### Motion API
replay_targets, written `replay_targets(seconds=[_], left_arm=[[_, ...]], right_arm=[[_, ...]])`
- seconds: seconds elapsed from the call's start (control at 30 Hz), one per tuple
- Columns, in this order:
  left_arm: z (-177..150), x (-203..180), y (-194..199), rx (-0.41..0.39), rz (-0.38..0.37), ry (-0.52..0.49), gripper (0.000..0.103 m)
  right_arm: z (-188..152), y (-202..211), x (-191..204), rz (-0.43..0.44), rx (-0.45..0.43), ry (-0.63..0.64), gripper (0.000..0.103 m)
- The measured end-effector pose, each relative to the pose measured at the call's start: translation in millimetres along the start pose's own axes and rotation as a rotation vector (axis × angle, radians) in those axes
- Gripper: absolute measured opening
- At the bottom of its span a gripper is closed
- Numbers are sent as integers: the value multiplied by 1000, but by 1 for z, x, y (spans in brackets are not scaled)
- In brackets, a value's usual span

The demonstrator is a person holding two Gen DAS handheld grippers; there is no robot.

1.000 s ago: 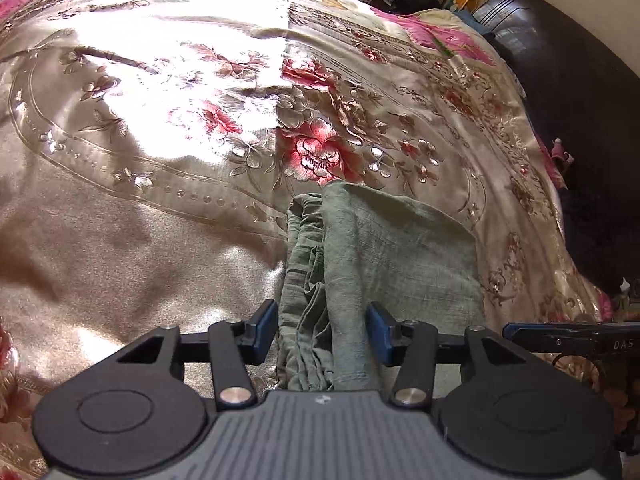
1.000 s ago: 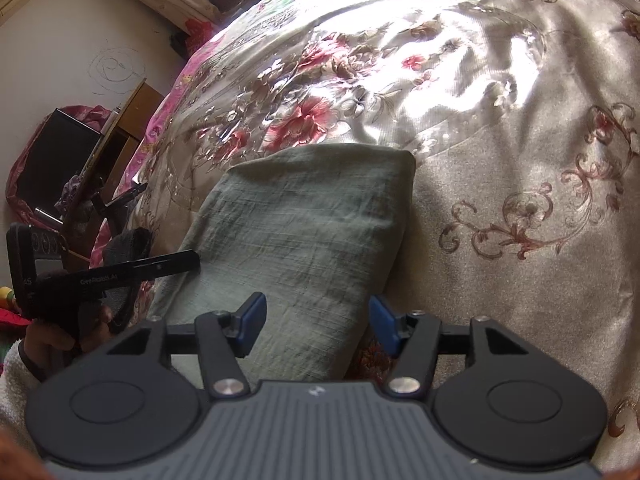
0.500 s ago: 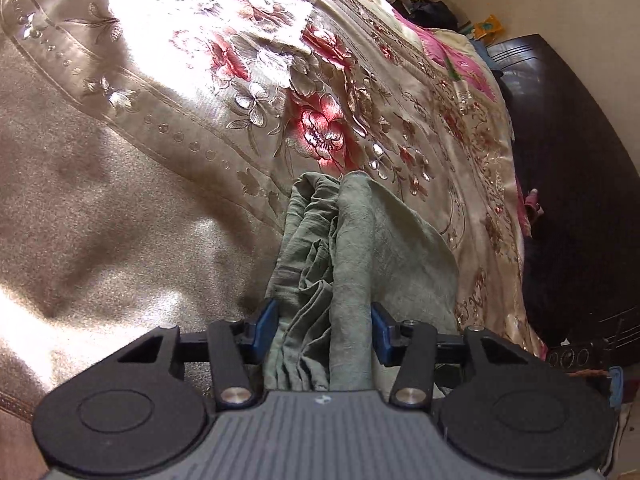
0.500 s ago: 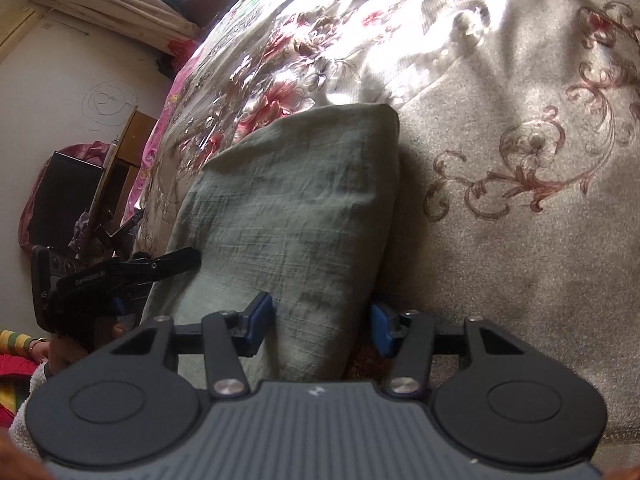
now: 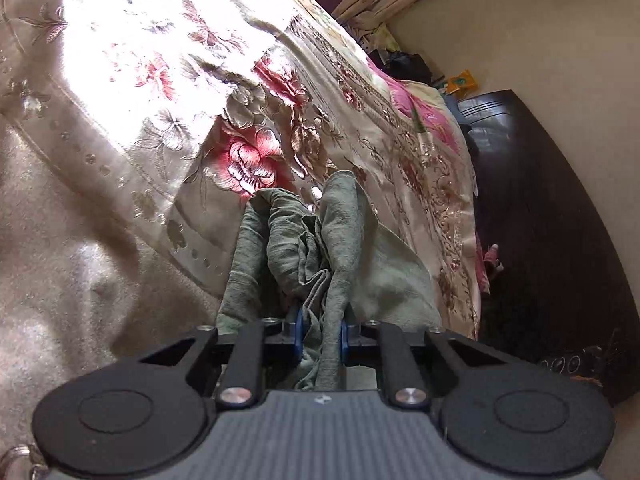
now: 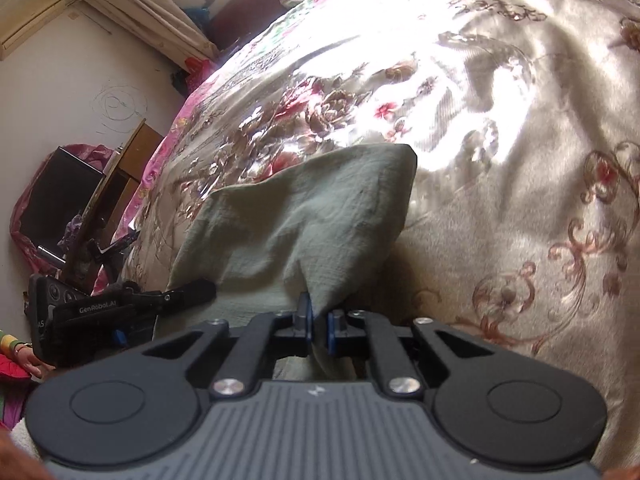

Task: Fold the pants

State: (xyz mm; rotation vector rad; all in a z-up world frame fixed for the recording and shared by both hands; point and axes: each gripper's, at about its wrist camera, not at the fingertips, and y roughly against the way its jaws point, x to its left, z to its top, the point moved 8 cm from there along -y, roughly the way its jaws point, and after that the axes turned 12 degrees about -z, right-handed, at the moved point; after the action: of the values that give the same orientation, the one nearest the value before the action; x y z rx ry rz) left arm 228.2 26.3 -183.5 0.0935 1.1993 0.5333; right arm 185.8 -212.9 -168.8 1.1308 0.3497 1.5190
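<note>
Your left gripper (image 5: 320, 334) has just closed, clamping a bunched edge of the green pants (image 5: 344, 264). Your right gripper (image 6: 318, 330) has just closed, pinching their near corner. The folded pants lie on the floral bedspread (image 6: 500, 160).

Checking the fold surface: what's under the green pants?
The floral bedspread lies under the green pants and shows all around them. The patch directly beneath is covered, so anything there is hidden.

Grey-green pants (image 6: 312, 216), folded and crumpled, on the floral bedspread (image 6: 520, 160)
</note>
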Motion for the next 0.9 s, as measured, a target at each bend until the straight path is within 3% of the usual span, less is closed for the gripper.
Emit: replay_targets(seconds=[0.23,0.37,0.53,0.63,0.77,0.9], left_arm=[[52,-18,-38,-110,-2,-9,30],[72,-11,-62,-120,67,-52,32],[71,13,-83,-53,224,-135,39],[68,21,-85,-33,270,-171,48],[68,11,-75,-31,301,-211,52],[70,-15,-59,-49,367,-347,55]], right_arm=[[86,-12,-5,-6,-25,82,8],[111,-34,-10,-23,-24,101,10],[105,-69,-26,-149,3,137,19],[93,-80,-37,-217,15,172,33],[84,-72,-35,-267,-2,234,43],[83,-46,-19,-326,-73,343,47]])
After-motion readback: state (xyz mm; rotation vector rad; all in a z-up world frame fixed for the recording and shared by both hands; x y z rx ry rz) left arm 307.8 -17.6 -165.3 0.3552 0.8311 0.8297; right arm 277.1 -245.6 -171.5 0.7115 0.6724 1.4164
